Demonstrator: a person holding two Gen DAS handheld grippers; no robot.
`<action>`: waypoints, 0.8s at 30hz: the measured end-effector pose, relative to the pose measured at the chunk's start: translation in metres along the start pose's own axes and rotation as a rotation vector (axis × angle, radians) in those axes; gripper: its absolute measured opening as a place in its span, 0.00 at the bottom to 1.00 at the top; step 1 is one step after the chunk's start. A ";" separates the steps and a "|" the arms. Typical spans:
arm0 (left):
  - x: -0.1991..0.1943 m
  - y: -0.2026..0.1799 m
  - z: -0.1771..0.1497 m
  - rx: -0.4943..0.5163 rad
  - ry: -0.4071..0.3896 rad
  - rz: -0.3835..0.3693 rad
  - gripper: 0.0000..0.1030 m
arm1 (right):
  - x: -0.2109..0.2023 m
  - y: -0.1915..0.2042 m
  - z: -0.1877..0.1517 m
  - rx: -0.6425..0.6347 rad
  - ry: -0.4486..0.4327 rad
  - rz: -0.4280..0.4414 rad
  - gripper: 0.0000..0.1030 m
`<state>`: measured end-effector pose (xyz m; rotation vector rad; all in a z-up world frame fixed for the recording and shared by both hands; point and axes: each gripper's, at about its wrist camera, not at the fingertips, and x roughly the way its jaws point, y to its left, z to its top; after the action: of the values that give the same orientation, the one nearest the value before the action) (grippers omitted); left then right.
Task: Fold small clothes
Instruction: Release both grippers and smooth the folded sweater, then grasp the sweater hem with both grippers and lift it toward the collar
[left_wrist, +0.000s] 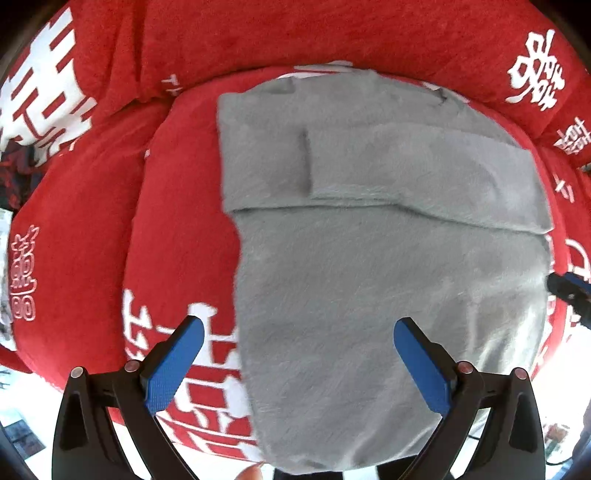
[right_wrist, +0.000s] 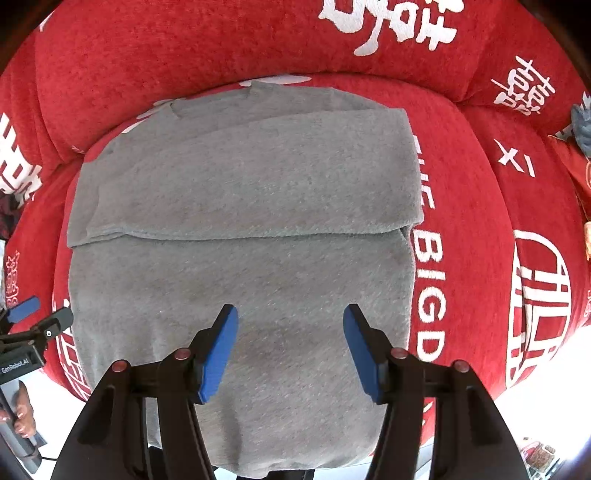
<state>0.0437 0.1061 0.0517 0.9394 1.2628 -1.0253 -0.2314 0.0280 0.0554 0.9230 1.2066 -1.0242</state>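
A grey fleecy garment (left_wrist: 369, 240) lies flat on a red cushion, its far part folded over toward me into a band with a straight edge across the middle (right_wrist: 240, 192). My left gripper (left_wrist: 299, 332) hangs above the garment's near left edge, jaws wide apart and nothing between the blue pads. My right gripper (right_wrist: 290, 325) hovers over the garment's near half, jaws apart and empty. The left gripper's body shows at the left edge of the right wrist view (right_wrist: 33, 332), held by a hand.
The red cushion (right_wrist: 480, 221) carries white lettering and symbols, and a raised red backrest (right_wrist: 184, 48) runs behind it. Its near edge drops off to a bright floor (right_wrist: 546, 398). A grey object (right_wrist: 581, 125) sits at the far right.
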 end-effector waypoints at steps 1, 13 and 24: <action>0.002 0.003 -0.002 0.004 0.002 0.009 1.00 | 0.000 0.002 -0.002 0.005 -0.002 -0.004 0.61; 0.028 0.027 -0.046 0.027 0.091 -0.084 1.00 | 0.009 -0.013 -0.054 0.090 0.059 0.022 0.61; 0.039 0.020 -0.122 -0.040 0.143 -0.173 1.00 | 0.032 -0.095 -0.132 0.211 0.130 0.217 0.61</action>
<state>0.0291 0.2256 0.0027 0.8969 1.4992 -1.0782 -0.3582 0.1223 0.0040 1.2740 1.0904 -0.9397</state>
